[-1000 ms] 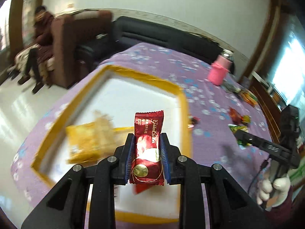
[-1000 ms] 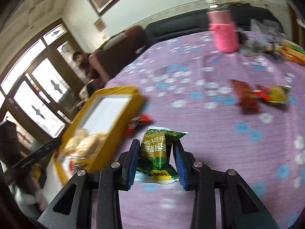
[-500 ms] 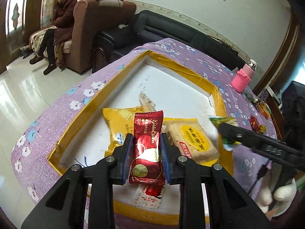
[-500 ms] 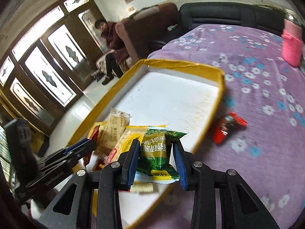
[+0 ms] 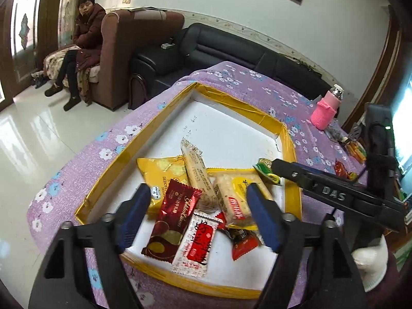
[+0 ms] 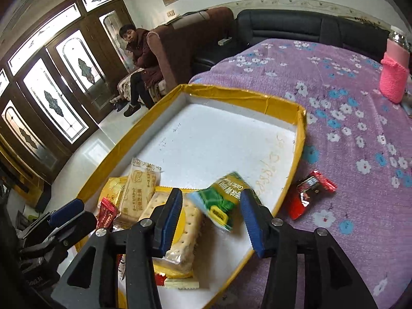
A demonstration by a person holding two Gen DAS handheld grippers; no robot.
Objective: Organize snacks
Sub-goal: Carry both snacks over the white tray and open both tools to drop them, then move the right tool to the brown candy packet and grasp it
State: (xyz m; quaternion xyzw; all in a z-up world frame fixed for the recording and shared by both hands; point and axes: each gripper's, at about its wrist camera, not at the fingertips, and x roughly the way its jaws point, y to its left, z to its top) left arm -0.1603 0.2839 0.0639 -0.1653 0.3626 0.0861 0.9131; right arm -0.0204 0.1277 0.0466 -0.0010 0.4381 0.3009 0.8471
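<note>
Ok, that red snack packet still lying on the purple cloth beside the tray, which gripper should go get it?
Probably the right gripper. The red packet lies just outside the tray's yellow rim on its side, while the left gripper hangs over the tray's other end. Both jaws are opening, dropping snacks.

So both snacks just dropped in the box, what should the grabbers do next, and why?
Probably send the right gripper, its fingers opening and letting go of the blurred green packet, over to the red foil packet lying on the purple flowered cloth just outside the yellow-edged white tray. The left gripper is opening too; its dark red wrapper already lies in the tray.
</note>
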